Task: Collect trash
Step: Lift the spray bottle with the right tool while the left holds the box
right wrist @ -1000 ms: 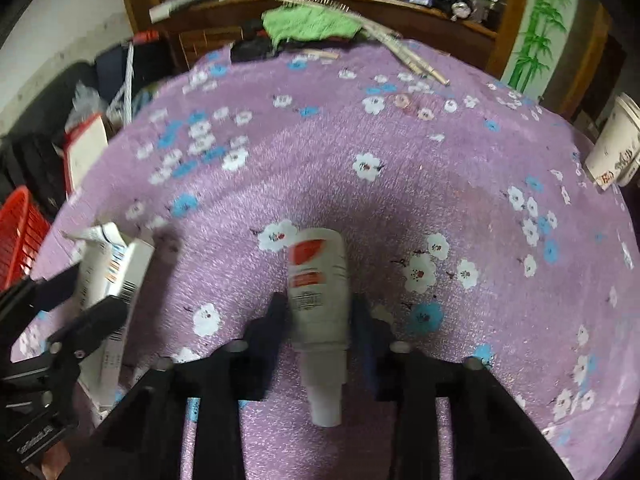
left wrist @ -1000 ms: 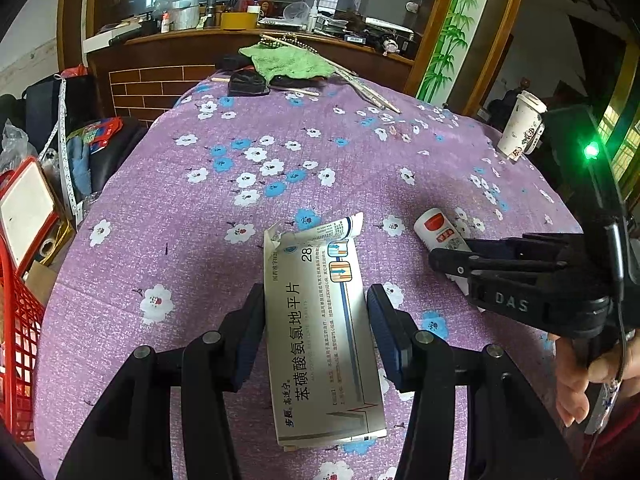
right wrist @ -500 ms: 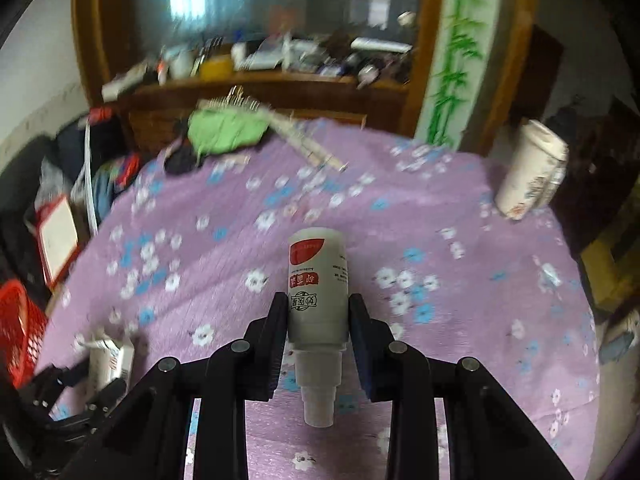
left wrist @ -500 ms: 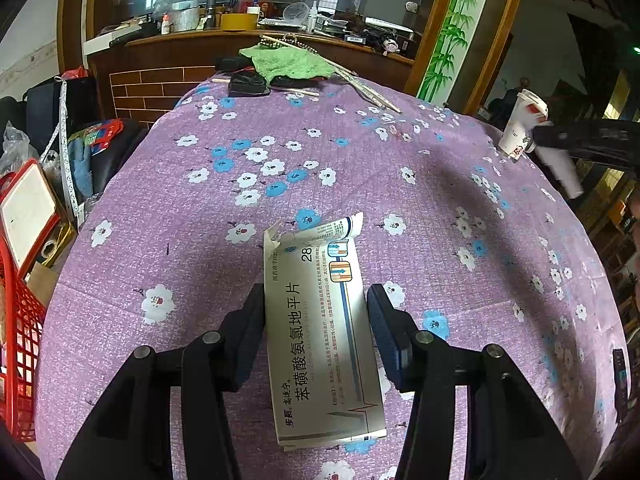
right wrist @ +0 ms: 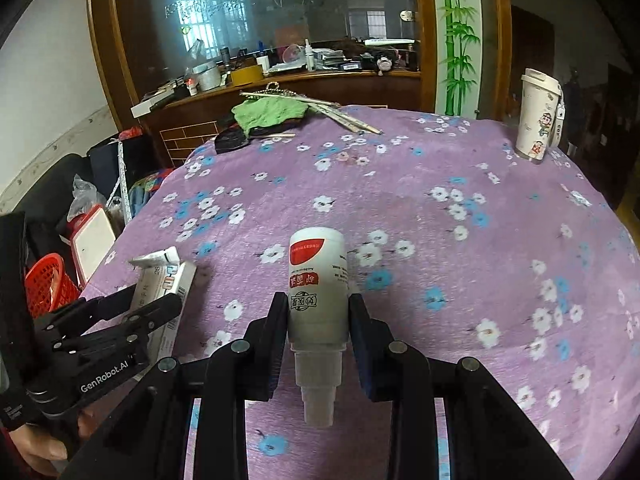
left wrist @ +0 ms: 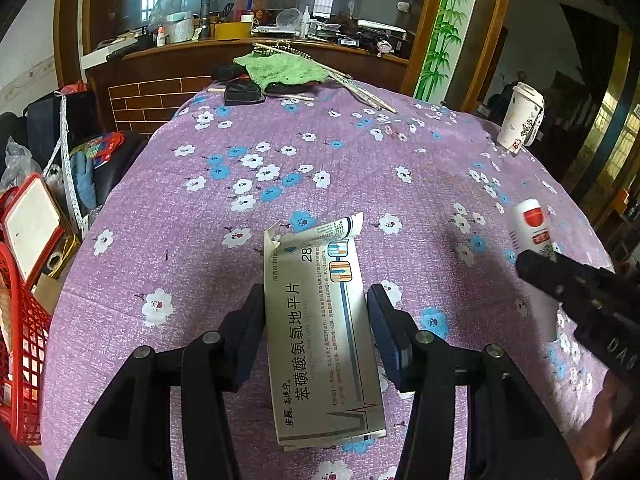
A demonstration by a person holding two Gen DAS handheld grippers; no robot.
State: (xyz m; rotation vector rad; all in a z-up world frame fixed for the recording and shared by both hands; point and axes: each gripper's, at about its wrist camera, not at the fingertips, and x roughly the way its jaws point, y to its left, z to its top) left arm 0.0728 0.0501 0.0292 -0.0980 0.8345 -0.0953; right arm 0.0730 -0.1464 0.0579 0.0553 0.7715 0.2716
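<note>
A grey-white medicine box (left wrist: 320,320) with a torn-open far flap sits lengthwise between the pads of my left gripper (left wrist: 315,294), which is shut on it just above the purple flowered tablecloth (left wrist: 280,152). In the right wrist view the same box (right wrist: 162,280) and left gripper (right wrist: 136,304) appear at the left. My right gripper (right wrist: 318,300) is shut on a white bottle (right wrist: 316,272) with a red label, nozzle pointing back toward the camera, held above the cloth. The bottle (left wrist: 530,228) also shows at the right edge of the left wrist view, behind a black finger (left wrist: 568,280).
A printed paper cup (right wrist: 540,116) stands at the table's far right edge. A green cloth (left wrist: 280,68), a black item (left wrist: 240,92) and long thin sticks (left wrist: 360,88) lie at the far end. Left of the table stand a red basket (left wrist: 20,340) and a red-framed board (left wrist: 30,228).
The right gripper lifted the bottle off the cloth, swung it up and away to the right, and now holds it right of the box. The left gripper and box stayed still.
</note>
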